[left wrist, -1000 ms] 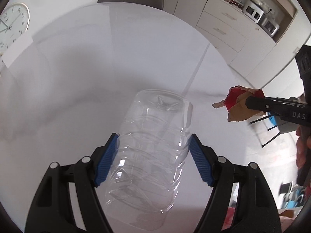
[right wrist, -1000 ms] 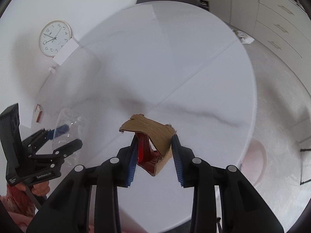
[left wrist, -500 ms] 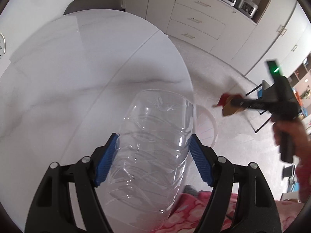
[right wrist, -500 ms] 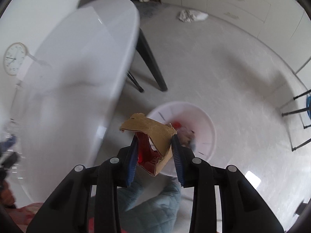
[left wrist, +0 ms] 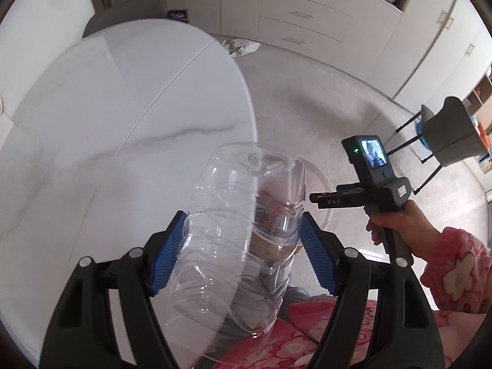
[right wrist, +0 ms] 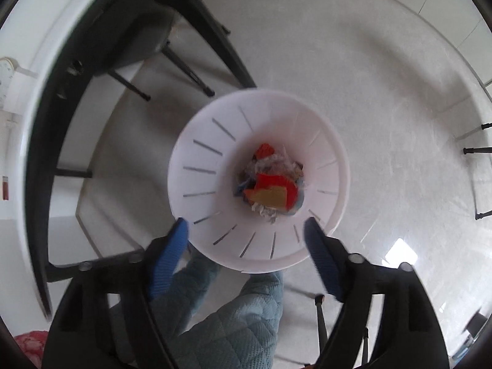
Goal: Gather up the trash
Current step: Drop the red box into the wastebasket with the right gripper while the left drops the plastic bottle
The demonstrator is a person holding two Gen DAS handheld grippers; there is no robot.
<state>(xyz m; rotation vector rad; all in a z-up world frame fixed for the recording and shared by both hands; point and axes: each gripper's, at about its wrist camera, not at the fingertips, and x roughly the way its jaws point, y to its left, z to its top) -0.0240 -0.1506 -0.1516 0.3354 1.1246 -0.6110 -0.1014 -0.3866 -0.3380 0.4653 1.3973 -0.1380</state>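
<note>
A: Clear plastic, that bottle (left wrist: 243,233). Why is it lying along the left gripper (left wrist: 243,246)?

B: So the 2 blue fingers (left wrist: 167,255) can pinch its ribbed sides. It hangs past the desk (left wrist: 107,117) edge, just short of the white bin (right wrist: 215,141).

A: And the right gripper (right wrist: 246,264)?

B: Fingers spread, nothing between them, aimed straight down over the bin. The red and brown scrap (right wrist: 273,192) lies on the pile inside, so that piece looks delivered.

A: Next?

B: Likely the bottle; it must clear the rim.
</note>
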